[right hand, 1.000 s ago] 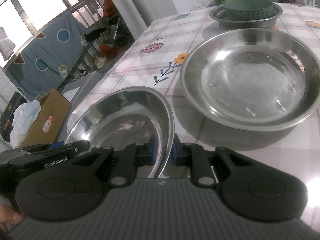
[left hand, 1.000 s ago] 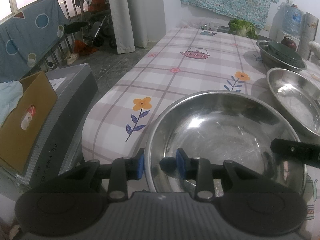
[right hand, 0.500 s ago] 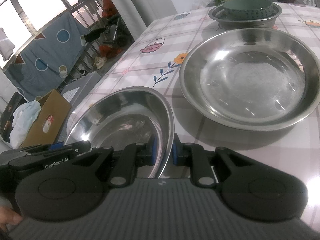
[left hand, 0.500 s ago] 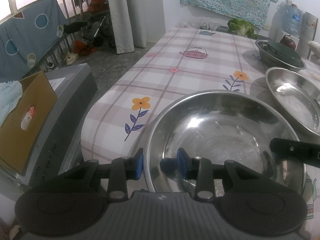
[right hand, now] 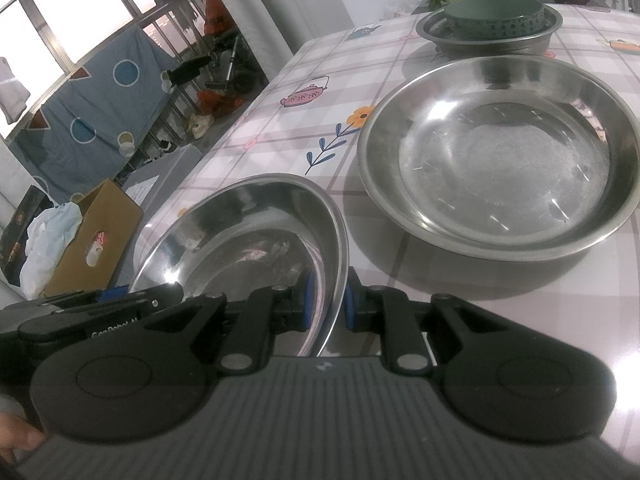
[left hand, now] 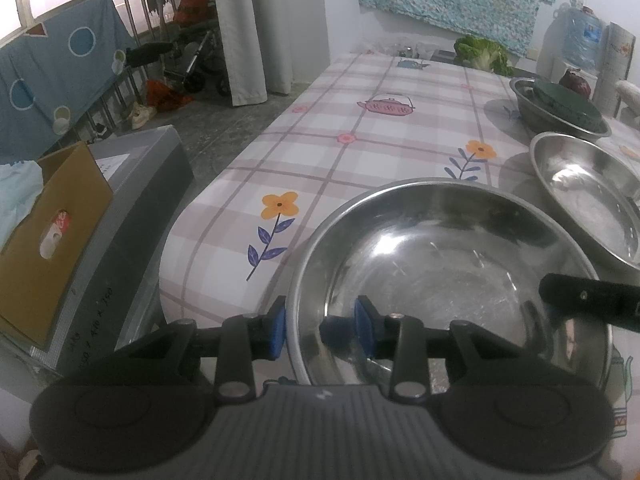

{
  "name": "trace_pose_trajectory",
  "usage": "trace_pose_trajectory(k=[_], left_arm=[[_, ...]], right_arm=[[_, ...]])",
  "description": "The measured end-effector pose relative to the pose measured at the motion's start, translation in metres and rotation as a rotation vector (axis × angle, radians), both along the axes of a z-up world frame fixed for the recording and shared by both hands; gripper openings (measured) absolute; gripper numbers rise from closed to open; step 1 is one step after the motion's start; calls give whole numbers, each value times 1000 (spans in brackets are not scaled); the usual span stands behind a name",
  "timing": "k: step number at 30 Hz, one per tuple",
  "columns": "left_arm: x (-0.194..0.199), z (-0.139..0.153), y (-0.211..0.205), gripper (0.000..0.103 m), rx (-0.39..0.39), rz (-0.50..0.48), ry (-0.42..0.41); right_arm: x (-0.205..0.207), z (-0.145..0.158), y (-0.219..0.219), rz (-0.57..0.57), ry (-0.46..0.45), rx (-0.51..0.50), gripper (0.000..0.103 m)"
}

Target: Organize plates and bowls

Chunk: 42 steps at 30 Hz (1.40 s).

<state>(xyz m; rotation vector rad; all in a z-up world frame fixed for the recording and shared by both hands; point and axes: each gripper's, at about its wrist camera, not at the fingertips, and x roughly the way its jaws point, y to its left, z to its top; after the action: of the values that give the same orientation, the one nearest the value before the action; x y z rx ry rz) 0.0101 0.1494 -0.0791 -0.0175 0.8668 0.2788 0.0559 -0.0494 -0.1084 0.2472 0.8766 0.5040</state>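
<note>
The right gripper (right hand: 326,300) is clamped on the rim of a shiny steel bowl (right hand: 248,240) at the table's (left hand: 360,152) near edge; the left gripper (left hand: 320,328) straddles the opposite rim, jaws apart, pads off the metal. Three steel bowls show; the farthest (right hand: 488,38) holds a dark green dish (right hand: 494,16). The left gripper reads "GenRobot.AI".

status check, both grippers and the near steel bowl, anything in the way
Right hand-held gripper shut on near round steel bowl rim. Left hand-held gripper open, straddling the rim. Wide steel dish close beside; nothing blocking.
</note>
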Motion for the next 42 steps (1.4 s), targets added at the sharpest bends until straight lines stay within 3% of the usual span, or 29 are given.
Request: trace_pose_trajectory(k=[42], left_arm=[[13,-5,5,44,-39,-16,24]], right_arm=[[2,-2,0,-6,5,31,15]])
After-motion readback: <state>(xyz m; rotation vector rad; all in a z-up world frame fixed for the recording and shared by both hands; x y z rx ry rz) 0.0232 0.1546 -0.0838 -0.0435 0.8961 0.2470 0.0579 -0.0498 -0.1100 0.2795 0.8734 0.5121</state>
